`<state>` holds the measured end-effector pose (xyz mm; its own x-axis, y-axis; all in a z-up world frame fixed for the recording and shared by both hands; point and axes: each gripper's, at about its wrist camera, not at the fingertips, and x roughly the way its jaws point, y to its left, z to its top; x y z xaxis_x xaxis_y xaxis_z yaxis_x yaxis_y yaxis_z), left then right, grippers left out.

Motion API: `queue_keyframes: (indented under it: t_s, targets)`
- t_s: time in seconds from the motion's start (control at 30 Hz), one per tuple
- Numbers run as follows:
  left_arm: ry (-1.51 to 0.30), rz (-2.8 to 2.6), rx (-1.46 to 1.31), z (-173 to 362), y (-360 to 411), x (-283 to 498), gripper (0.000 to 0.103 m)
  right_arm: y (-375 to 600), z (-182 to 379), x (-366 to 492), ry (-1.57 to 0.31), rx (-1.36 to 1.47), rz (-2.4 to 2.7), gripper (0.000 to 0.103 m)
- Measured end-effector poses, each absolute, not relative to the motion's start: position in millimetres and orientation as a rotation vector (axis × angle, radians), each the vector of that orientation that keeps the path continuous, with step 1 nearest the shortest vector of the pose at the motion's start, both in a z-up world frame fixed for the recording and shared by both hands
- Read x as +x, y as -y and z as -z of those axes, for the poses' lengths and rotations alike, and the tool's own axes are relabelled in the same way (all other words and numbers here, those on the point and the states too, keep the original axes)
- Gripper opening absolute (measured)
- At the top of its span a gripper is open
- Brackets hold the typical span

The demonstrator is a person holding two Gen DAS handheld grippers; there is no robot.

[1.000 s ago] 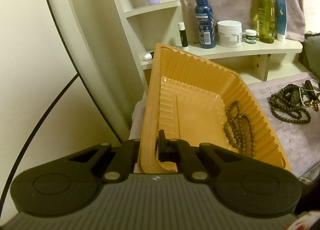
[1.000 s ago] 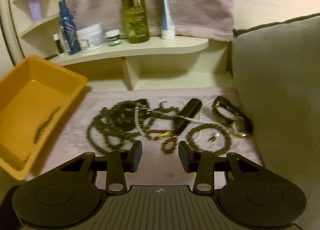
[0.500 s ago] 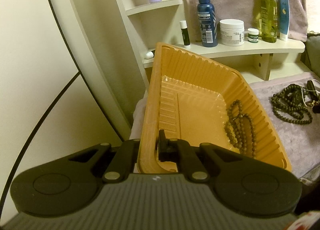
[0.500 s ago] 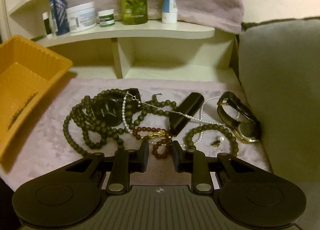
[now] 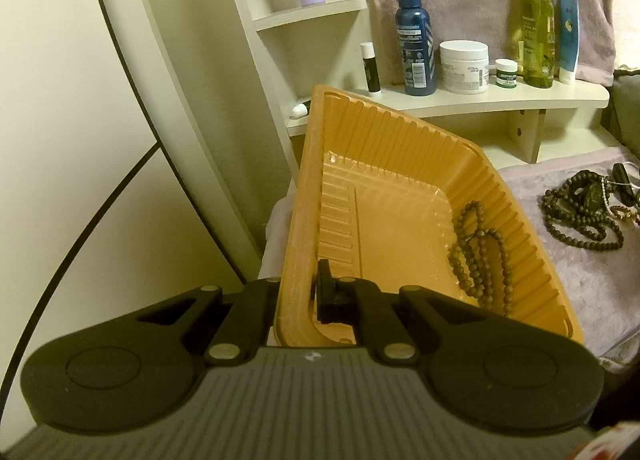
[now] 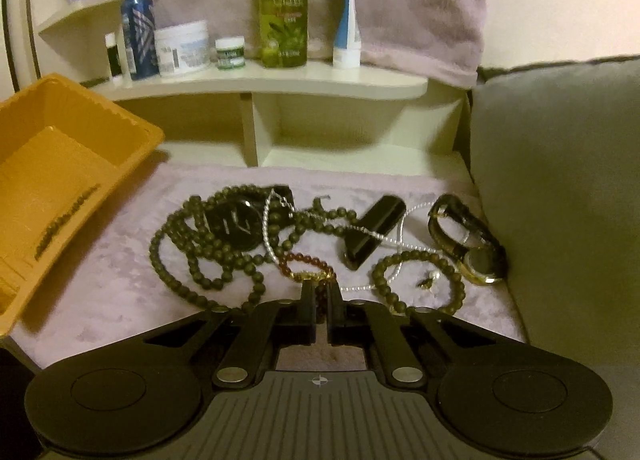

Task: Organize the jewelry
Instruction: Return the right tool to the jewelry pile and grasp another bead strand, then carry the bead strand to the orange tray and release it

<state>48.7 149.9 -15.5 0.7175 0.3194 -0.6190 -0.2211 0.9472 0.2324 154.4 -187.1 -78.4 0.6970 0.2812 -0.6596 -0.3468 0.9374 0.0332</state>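
Bottles (image 6: 283, 4) and jars crowd the shelf behind tangled dark bead strands (image 6: 208, 244) on plush lilac cloth (image 6: 120, 284). Right gripper (image 6: 319, 300) is clenched on the amber bead bracelet (image 6: 306, 266). Left gripper (image 5: 298, 296) pinches the ribbed orange plastic tray (image 5: 400, 148), beads inside.

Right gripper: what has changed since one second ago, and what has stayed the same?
The right gripper came in low over the pile and shut on the reddish-brown bead bracelet; a second ago it was open, further back. The left gripper stays shut on the orange tray, bead string still inside.

Left gripper (image 5: 298, 292) on tray (image 5: 400, 132) wall
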Motion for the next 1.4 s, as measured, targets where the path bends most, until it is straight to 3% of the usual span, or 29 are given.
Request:
queue_keyframes:
  t_s: [0.73,1.4]
  targets:
    - [-0.707,-0.301,0.136,15,-151,49,0.004,128,-21,135,-0.558,0.006,-0.720,0.004]
    - [-0.703,-0.301,0.120,14,-152,49,0.004,45,34,130,-0.802,0.020,-1.018,0.005]
